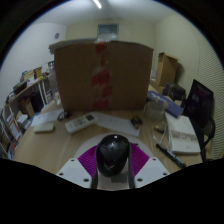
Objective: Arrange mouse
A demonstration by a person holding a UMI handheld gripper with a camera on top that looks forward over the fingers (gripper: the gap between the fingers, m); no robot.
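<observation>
Mouse [113, 155] clamped in tool [113, 170]

— What stands at the far side of the desk [60, 150]?
— A big cardboard box [103, 75], upright, with red tape [100, 72] running down its front.
— And nearer?
— A white keyboard [80, 122] lies just in front of the box, towards the left. A notebook [183, 134] lies on the right.
— Anything at the sides?
— Cluttered shelves [22, 100] on the left, a dark monitor [199, 100] on the right.
</observation>
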